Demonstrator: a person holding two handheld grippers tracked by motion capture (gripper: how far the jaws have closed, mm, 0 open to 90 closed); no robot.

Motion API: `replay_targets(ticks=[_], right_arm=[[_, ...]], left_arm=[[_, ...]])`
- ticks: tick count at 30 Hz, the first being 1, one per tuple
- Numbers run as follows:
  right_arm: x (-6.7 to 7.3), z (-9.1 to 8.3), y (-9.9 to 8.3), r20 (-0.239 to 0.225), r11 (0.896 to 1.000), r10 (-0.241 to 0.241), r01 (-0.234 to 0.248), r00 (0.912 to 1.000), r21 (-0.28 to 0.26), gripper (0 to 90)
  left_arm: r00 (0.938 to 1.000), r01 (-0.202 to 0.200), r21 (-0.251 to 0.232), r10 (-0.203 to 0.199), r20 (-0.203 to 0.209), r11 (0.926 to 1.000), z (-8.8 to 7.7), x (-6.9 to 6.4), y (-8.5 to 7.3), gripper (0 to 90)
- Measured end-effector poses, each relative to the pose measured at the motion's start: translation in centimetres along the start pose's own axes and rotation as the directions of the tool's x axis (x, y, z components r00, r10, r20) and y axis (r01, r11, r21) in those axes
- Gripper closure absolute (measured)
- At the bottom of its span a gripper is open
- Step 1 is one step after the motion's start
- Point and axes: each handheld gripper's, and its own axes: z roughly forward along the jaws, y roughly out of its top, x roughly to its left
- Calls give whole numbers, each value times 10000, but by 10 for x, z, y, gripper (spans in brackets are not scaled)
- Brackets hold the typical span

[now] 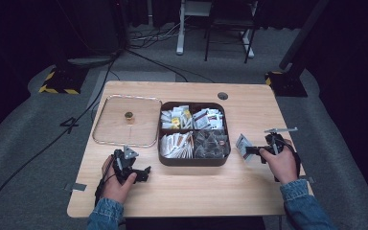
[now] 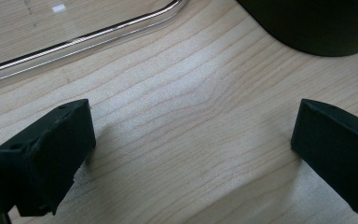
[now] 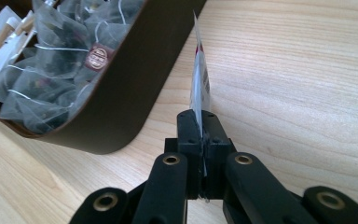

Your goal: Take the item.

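Right gripper [image 3: 200, 122] clenched on a flat sachet [image 3: 199, 81], held edge-up just right of the dark compartment box [image 1: 194, 160]. Left gripper [image 1: 133, 168] spread wide, nothing between its jaws, near the box's front-left corner. Clear lid [image 1: 110, 129] lies left of the box.

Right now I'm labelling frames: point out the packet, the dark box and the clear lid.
packet [image 3: 199, 81], right gripper view, its flat face.
dark box [image 1: 190, 161], high view, front wall.
clear lid [image 1: 111, 128], high view, bare pane.
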Motion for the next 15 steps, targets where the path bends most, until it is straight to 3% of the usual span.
replay_targets(ticks=[8,10,11,15], right_arm=[[-6,1,-1,144,9998,209,-210,9997,32,850],[-8,0,-1,313,9998,179,-179,9993,-14,758],[-9,0,-1,724,10000,17,-16,9974,-18,699],[-14,-1,-1,1489,9996,-217,245,9886,-168,549]], left_arm=[[10000,0,3,0,2,10000,0,0,0,0],[10000,-3,4,3,3,10000,0,0,0,0],[10000,-1,3,1,2,10000,0,0,0,0],[10000,-24,7,24,8,10000,0,0,0,0]])
